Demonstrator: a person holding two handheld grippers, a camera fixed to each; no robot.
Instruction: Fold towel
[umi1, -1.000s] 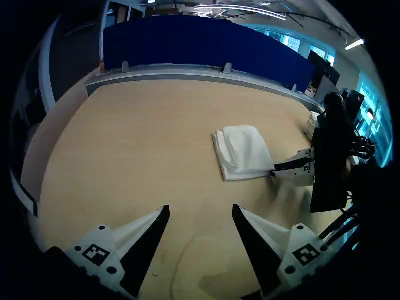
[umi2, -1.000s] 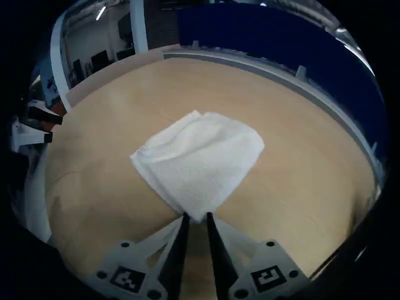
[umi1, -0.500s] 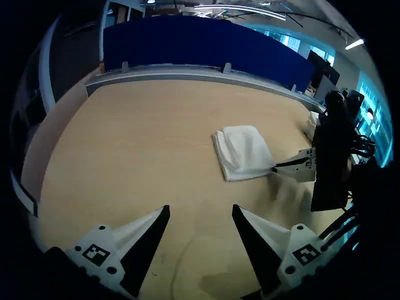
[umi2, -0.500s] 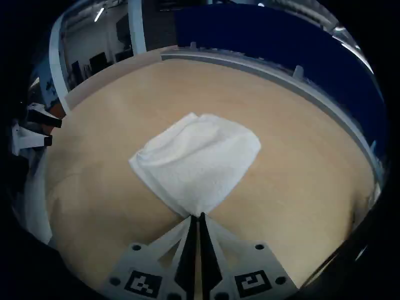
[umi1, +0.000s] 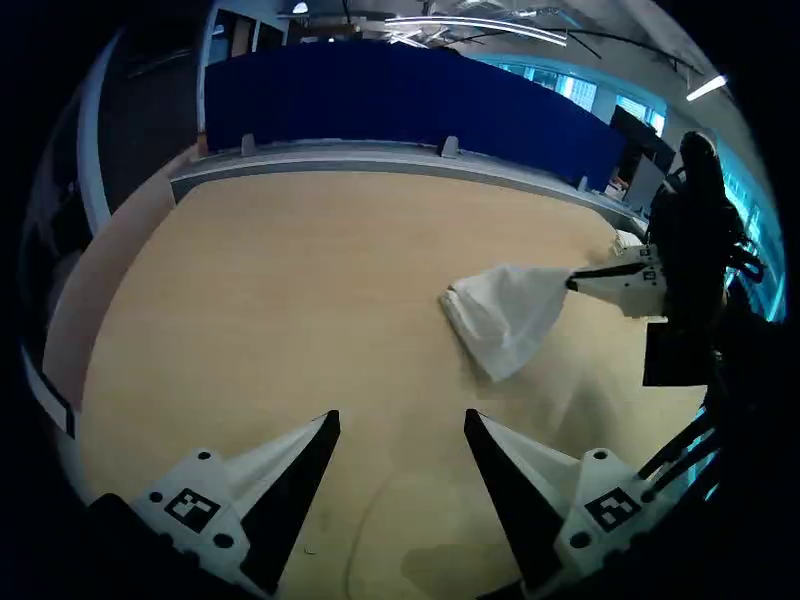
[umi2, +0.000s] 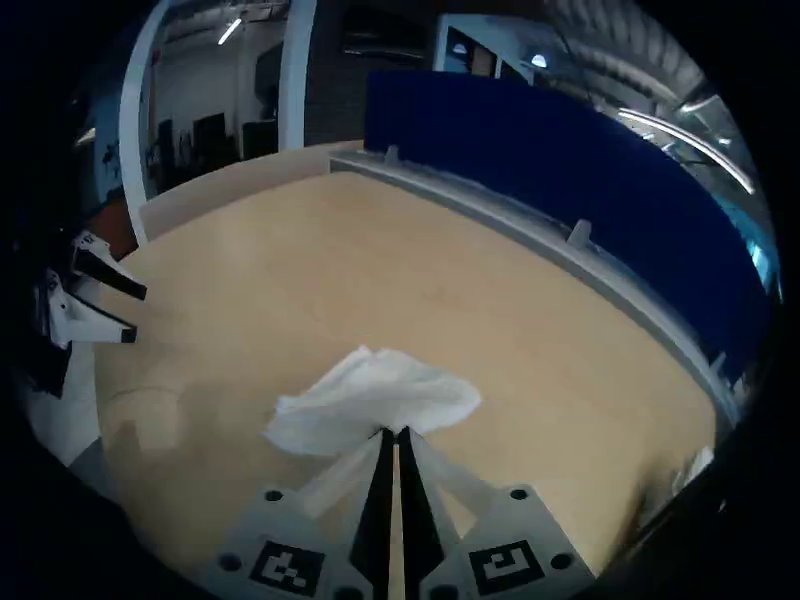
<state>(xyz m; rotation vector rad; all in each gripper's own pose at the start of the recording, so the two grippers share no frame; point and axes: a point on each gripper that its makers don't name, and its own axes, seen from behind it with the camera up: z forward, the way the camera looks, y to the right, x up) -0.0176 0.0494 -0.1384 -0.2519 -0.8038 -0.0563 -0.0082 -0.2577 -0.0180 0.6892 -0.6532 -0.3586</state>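
Pinching one corner of the white towel (umi2: 375, 400), the right gripper (umi2: 391, 432) sits at the bottom centre of the right gripper view, its two dark fingers clamped flat together on the cloth. The towel bunches and fans out from that pinch, the held corner raised above the pale wooden table (umi2: 480, 290), with a soft shadow on the wood at the lower left of the cloth. In the left gripper view the same cloth sits right of centre. It is drawn to a point at its upper right, where the fingertips grip it, and droops to a lower tip toward the table; whether that tip touches the wood I cannot tell. The left gripper (umi1: 400, 415) hangs at the bottom of its own view, released, with its fingers spread wide over bare tabletop and the towel well apart to the upper right. It also appears small at the left edge of the right gripper view, fingers likewise apart. A grey rail (umi1: 400, 160) runs along the far edge of the table, and behind it a blue partition (umi1: 400, 95) blocks off the room beyond. Long ceiling lights (umi1: 480, 20) streak across the top of the frame. At the right edge of the left gripper view a person (umi1: 700, 230) in dark clothing stands just behind the right gripper.
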